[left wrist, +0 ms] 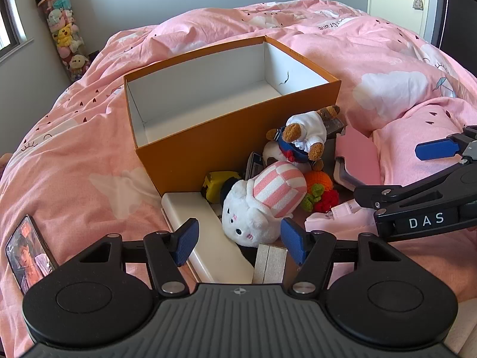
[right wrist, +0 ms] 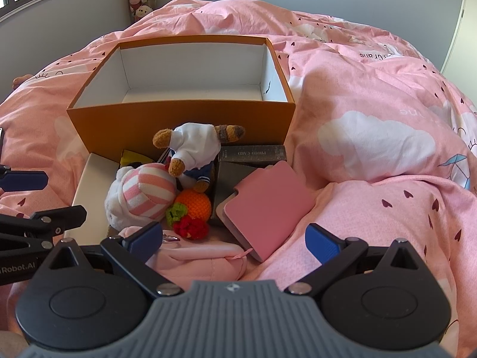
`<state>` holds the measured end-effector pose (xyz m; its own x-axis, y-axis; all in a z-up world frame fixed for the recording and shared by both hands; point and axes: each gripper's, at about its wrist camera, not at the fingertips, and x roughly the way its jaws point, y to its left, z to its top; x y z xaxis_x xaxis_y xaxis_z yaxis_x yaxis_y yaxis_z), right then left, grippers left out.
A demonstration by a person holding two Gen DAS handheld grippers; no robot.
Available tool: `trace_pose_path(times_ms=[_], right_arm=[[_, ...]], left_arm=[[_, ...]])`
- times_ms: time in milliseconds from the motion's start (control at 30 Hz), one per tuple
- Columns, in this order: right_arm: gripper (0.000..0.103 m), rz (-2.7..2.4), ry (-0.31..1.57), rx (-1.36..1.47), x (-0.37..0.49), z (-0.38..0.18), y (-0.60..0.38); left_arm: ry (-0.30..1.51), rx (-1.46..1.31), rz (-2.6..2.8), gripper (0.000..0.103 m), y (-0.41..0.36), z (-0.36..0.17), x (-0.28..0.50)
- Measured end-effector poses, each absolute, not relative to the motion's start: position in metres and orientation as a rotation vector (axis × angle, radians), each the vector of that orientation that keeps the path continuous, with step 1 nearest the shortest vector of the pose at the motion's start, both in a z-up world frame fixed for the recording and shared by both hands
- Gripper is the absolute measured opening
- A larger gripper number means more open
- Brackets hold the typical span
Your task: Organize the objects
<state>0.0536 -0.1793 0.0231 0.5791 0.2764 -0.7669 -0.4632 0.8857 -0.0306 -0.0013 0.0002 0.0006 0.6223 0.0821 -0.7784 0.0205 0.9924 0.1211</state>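
Yellow toy (left wrist: 218,185) half hidden behind white plush (left wrist: 253,211), both grippers spread

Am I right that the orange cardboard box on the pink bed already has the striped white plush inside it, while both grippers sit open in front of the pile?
Not quite. The orange cardboard box is empty; the right wrist view shows its bare white floor. The white plush with the pink-striped hat lies outside, in the pile before the box. The rest holds: the left gripper and right gripper are both open.
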Motion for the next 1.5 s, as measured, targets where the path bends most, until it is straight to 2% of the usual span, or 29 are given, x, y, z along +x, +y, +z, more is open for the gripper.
trace_pose_path(times_ms=[400,500,700,767,933,1133,1267,1367,1500], right_arm=[[0.102,0.439,0.855,-0.232,0.054,0.021,-0.180],[0.102,0.442,0.855,-0.232,0.054,0.021,-0.180],[0.101,0.465,0.856,-0.237,0.053,0.021,-0.177],[0.097,0.482,0.855,-0.244,0.054,0.022,-0.175],[0.080,0.550,0.866,-0.260,0.061,0.025,-0.165],[0.070,0.643,0.875,-0.262,0.077,0.034,-0.144],[0.057,0.709,0.930,-0.272,0.088,0.029,-0.123],[0.055,0.755,0.983,-0.289,0.093,0.021,-0.108],[0.055,0.757,1.020,-0.319,0.102,0.011,-0.095]], left_arm=[[0.900,0.123,0.036,0.074,0.000,0.001,-0.001],[0.904,0.116,0.030,0.072,0.002,0.001,-0.002],[0.939,0.051,0.009,0.056,0.017,0.003,0.000],[0.954,0.023,0.005,0.050,0.024,0.003,0.001],[0.979,-0.056,0.023,0.043,0.047,0.005,0.009],[1.043,-0.163,0.058,0.044,0.077,-0.005,0.027],[1.106,-0.221,0.076,0.054,0.087,-0.022,0.040],[1.152,-0.269,0.106,0.060,0.095,-0.038,0.048],[1.206,-0.331,0.140,0.064,0.105,-0.056,0.057]])
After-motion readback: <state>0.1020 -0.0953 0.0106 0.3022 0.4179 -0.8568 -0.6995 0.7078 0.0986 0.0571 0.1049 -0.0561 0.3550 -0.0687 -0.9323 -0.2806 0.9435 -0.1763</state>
